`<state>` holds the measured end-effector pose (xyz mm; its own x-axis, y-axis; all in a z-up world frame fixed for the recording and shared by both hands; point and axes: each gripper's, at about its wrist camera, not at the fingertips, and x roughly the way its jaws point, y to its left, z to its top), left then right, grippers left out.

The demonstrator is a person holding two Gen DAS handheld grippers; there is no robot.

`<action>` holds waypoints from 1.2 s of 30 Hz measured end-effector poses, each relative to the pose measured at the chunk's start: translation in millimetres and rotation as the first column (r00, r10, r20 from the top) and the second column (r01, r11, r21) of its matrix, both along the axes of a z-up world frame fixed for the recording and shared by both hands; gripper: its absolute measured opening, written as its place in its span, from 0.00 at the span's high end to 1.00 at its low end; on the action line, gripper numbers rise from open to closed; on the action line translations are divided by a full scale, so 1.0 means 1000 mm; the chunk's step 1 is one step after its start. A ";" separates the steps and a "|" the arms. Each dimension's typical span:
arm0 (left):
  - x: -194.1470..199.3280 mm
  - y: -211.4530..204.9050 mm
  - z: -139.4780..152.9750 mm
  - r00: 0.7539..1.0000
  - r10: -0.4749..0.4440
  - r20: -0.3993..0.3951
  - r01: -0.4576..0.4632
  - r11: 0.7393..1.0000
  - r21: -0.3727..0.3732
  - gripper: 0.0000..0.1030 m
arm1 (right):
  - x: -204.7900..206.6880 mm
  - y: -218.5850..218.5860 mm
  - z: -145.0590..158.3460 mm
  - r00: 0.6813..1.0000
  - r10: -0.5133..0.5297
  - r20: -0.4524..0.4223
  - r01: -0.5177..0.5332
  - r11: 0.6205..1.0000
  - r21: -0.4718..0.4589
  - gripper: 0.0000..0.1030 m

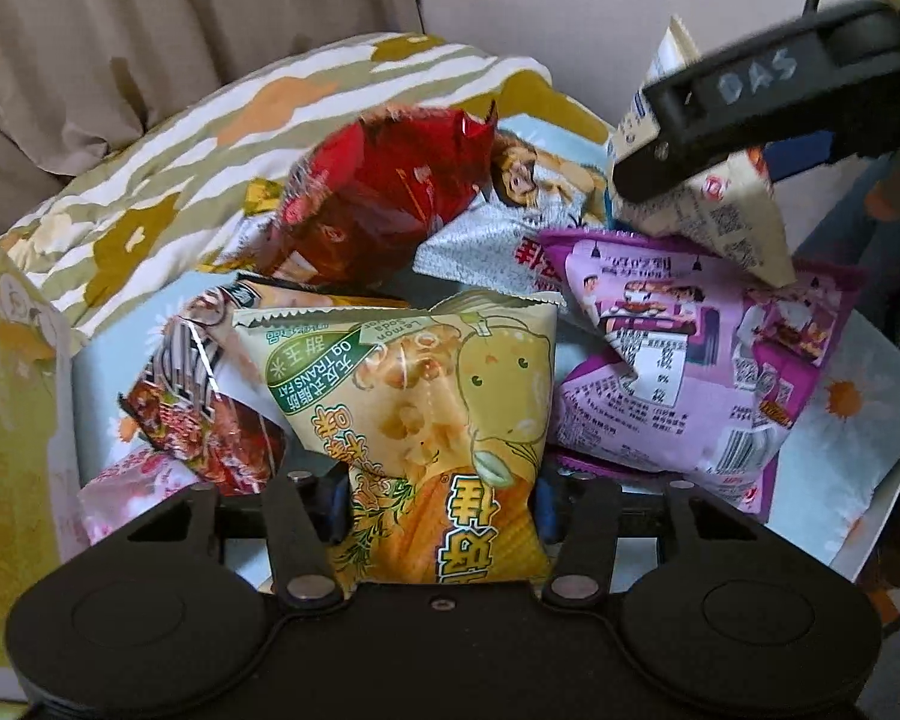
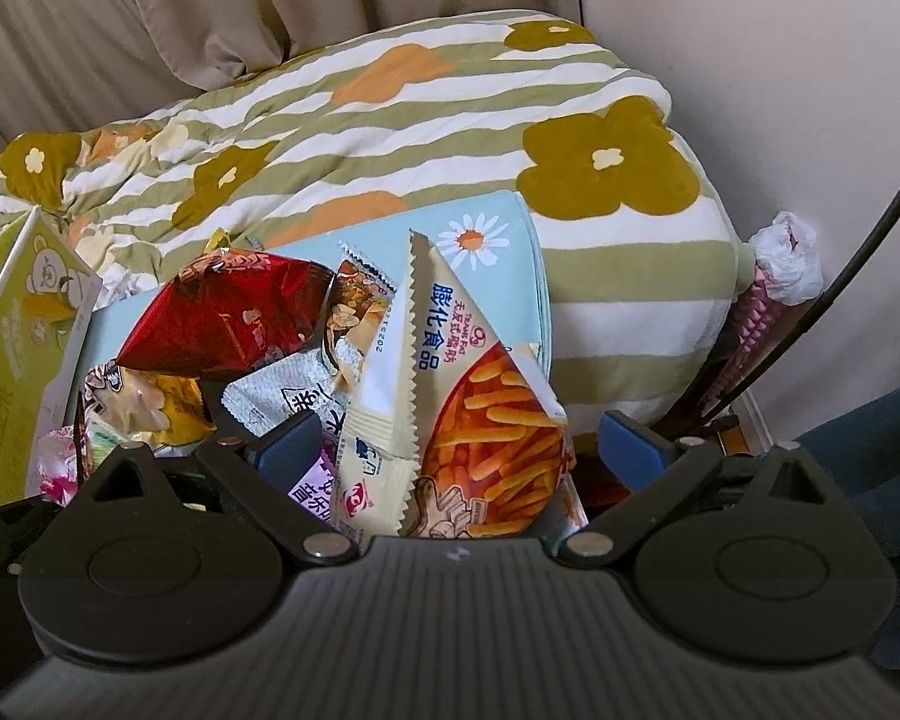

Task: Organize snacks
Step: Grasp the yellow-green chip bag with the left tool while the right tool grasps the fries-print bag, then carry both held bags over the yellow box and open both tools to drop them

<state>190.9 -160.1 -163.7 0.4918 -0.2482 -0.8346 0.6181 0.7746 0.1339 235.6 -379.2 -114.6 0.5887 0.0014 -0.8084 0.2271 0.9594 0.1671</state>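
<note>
Your left gripper (image 1: 441,504) clamps lemon snack bag (image 1: 420,420) — your right gripper (image 2: 459,450) wide around cream fries packet (image 2: 480,420), pads apart from it.

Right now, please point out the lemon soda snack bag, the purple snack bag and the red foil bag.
lemon soda snack bag (image 1: 426,396), left wrist view, front middle.
purple snack bag (image 1: 678,360), left wrist view, printed back.
red foil bag (image 2: 228,318), right wrist view, centre.

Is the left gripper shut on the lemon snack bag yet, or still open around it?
Shut on it: the left gripper presses the lemon snack bag from both sides, dark pads against its edges.
</note>
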 end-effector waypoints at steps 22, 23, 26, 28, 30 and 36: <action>-0.021 0.017 0.049 0.989 0.128 0.077 -0.118 0.985 -0.123 0.44 | -0.012 0.001 0.011 0.995 0.087 0.043 -0.088 0.996 0.025 0.29; -0.022 0.017 0.053 0.987 0.134 0.083 -0.123 0.984 -0.129 0.44 | -0.014 0.001 0.014 0.995 0.088 0.051 -0.090 0.996 0.024 0.29; -0.024 0.021 0.063 0.983 0.155 0.098 -0.140 0.979 -0.149 0.44 | -0.018 0.002 0.026 0.993 0.092 0.078 -0.094 0.995 0.022 0.29; -0.026 0.025 0.071 0.979 0.172 0.108 -0.153 0.974 -0.164 0.44 | -0.021 0.002 0.035 0.991 0.097 0.095 -0.100 0.995 0.021 0.29; -0.028 0.032 0.081 0.974 0.191 0.122 -0.168 0.970 -0.176 0.44 | -0.026 0.005 0.046 0.988 0.105 0.117 -0.107 0.994 0.019 0.29; -0.030 0.062 0.111 0.951 0.260 0.167 -0.223 0.952 -0.211 0.44 | -0.031 0.019 0.084 0.972 0.138 0.192 -0.142 0.990 0.009 0.29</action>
